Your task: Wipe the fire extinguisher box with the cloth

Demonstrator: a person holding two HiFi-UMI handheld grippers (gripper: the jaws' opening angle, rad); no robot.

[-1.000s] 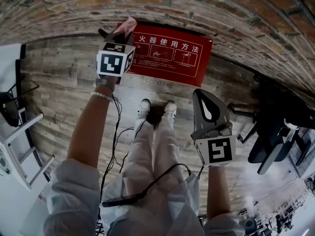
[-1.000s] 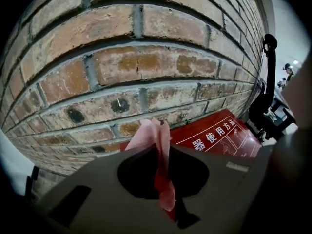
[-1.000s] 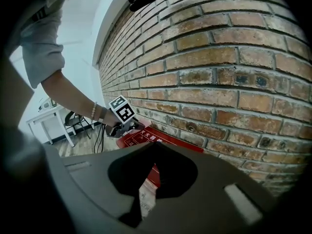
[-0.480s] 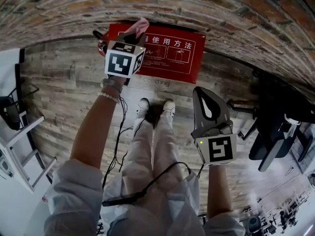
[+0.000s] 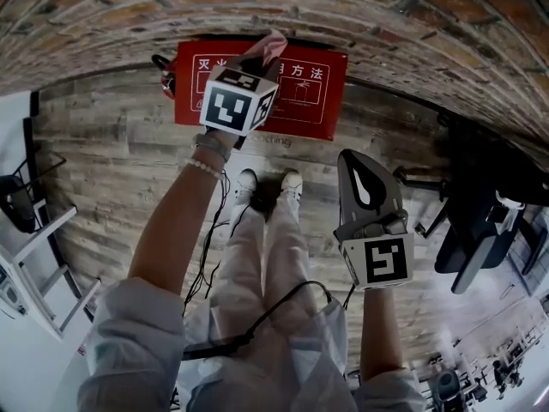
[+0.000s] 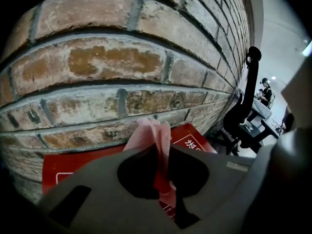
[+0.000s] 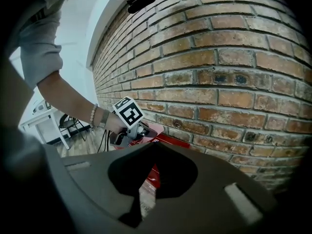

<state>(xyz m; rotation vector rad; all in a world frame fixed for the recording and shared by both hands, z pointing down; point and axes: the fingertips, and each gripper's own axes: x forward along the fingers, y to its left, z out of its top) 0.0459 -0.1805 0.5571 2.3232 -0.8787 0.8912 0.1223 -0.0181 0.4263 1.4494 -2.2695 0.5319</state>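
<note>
Sweeping your left gripper [image 5: 260, 57] to the right over the last second, you carried the cloth [image 5: 271, 45] from the left end of the fire extinguisher box [image 5: 309, 101] to about the middle of its far edge. That edge was where the red printed face met the brick wall [image 5: 386, 24]. The box itself sat on the floor [image 5: 111, 170] against the wall and did not appear to shift; only your head and arm moved.

The left jaws were closed on the pink cloth, which stood up between them in a loose fold and poked out past the tips. No view showed for certain whether the cloth was pressing on the red face or riding just above it.

Your right gripper [image 5: 353, 160] stayed low beside your right leg, well apart from the box. Its jaws were together with nothing between them.

As a judgement, the pass meant the wiping was under way. Roughly the left half of the far edge was covered, while the right half and the near part of the face were likely not yet done.
</note>
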